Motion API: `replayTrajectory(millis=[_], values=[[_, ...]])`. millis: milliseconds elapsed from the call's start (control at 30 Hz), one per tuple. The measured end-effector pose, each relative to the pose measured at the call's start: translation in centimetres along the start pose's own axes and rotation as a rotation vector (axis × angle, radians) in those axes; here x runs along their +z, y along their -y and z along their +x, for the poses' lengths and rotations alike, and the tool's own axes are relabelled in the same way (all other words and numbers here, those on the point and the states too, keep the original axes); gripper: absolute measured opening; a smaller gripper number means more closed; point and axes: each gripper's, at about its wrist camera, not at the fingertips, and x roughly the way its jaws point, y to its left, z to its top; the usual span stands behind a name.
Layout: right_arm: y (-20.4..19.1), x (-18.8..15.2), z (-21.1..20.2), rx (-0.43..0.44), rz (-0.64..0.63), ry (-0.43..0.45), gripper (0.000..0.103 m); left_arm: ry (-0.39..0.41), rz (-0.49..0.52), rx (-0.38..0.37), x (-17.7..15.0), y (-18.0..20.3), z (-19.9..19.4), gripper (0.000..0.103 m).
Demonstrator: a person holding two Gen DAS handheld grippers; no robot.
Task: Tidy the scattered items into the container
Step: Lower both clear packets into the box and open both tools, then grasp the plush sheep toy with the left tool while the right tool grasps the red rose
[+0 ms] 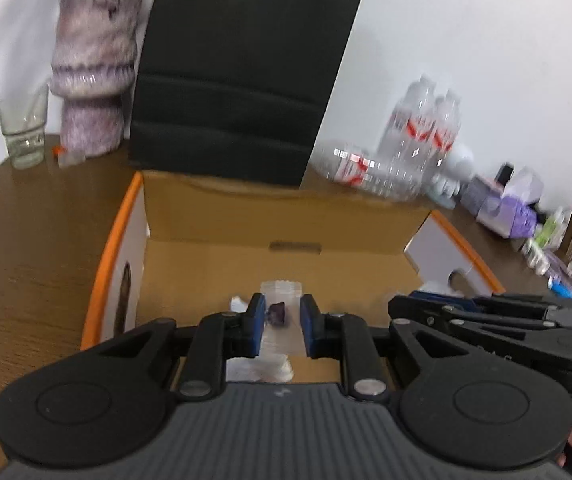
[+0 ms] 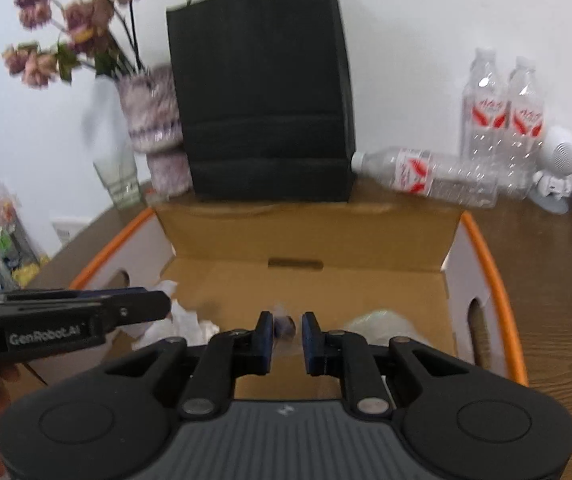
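Both over the open box (image 1: 286,264), left hand-held gripper (image 1: 282,320) and right hand-held gripper (image 2: 287,330) each seem to pinch a small clear bag; next, release them inside.

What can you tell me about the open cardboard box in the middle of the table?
The cardboard box is brown corrugated inside, white outside with orange edging along its flap rims. It sits open on the wooden table; the side flaps carry cut-outs and the back wall has a slot. A black paper bag stands right behind it. Inside lie crumpled white paper and a clear plastic bag. Both hand-held grippers hang over its near edge.
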Motion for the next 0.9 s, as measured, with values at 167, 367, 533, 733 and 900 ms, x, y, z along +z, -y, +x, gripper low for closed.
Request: replayTrajectory(millis=[167,367,533,733,900], values=[[-0.5,-0.6,0.7,-0.019,-0.011,-0.04,0.025,-0.032,-0.013,-0.022,-0.6,-0.5,0.6,0.025],[-0.9,0.1,-5.9,-0.022,-0.047,0.116,0.091,0.119,-0.046,-0.026,0.3,-0.5,-5.5,0.093],[-0.6,-1.8,-12.8,-0.039,-0.059,0.24,0.101,0.248,-0.03,-0.031,-1.0,-0.2,-12.2,0.103],[0.3,-7.4,-17.6,-0.099,-0.061,0.281,0.103,0.282,0.02,0.013,-5.3,-0.1,-17.1,0.103],[1.8,-12.4,-19.2,-0.148,-0.05,0.204,0.103,0.213,0.058,0.06,-9.7,-0.8,-18.6,0.103]])
